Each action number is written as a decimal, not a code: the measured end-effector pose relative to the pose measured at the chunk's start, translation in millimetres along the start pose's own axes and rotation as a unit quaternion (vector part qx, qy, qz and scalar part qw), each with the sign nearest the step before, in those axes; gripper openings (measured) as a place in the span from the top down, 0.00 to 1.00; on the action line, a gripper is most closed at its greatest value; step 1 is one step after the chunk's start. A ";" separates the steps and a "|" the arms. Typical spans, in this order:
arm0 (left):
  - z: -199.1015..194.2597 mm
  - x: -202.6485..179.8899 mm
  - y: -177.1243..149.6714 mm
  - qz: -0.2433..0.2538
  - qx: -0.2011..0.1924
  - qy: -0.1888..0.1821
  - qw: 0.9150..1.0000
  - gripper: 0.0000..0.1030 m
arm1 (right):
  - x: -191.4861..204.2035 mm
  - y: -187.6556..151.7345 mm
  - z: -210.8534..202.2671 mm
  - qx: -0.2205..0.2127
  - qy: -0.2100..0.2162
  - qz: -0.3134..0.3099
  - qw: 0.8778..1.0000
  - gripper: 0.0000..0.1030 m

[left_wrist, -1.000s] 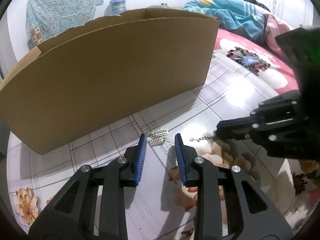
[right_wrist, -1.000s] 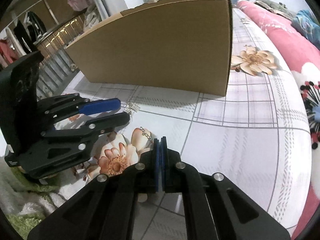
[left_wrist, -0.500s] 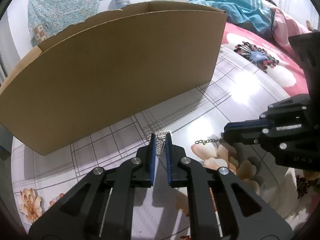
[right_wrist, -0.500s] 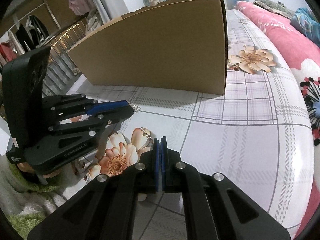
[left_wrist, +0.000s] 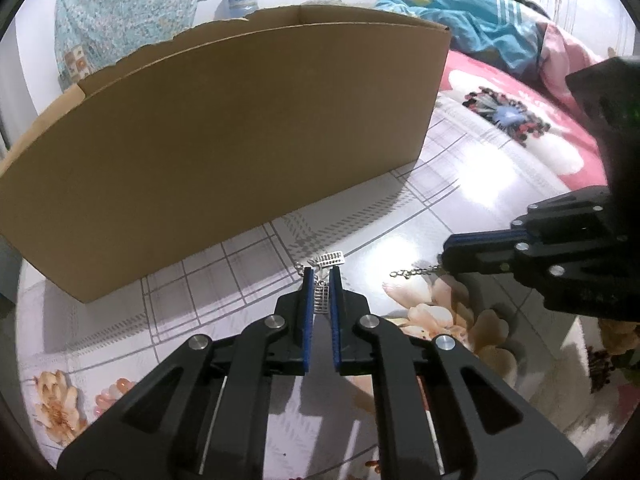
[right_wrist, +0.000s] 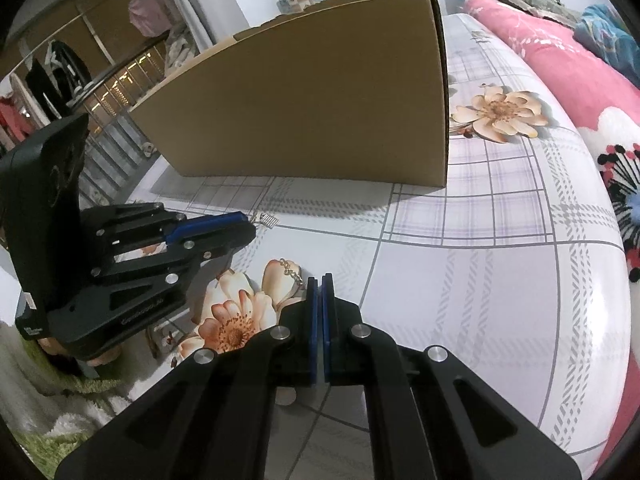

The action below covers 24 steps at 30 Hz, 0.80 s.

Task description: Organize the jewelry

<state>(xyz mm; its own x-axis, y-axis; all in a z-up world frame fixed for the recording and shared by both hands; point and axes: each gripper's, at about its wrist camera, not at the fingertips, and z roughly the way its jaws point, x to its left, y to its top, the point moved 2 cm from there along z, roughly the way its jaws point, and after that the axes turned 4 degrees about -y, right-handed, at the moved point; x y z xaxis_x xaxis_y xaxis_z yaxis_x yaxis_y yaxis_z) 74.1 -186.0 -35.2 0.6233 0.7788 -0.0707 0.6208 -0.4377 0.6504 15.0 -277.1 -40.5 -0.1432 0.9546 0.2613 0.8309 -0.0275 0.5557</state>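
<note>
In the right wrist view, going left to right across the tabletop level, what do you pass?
Left gripper shut on a silver earring → chain on the printed flower → shut right gripper → cardboard box's right corner → pink floral bedding.

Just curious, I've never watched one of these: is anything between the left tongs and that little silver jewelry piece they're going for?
Nothing visible. The left tongs have shut on the silver earring, which sits between the blue pads. The cardboard box stands behind it, apart.
</note>
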 end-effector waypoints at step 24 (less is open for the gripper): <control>-53.2 22.7 1.9 -0.051 -0.086 -0.066 0.993 0.94 | 3.1 18.6 -29.5 -0.043 0.012 0.008 0.999 0.98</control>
<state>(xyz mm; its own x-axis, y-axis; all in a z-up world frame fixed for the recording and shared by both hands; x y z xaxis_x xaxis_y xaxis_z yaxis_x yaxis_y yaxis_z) 64.1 -145.2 4.6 0.6248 0.7448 -0.2341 0.6007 -0.2671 0.7535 14.2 -283.5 -6.1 -0.1450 0.9464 0.2888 0.7844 -0.0680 0.6166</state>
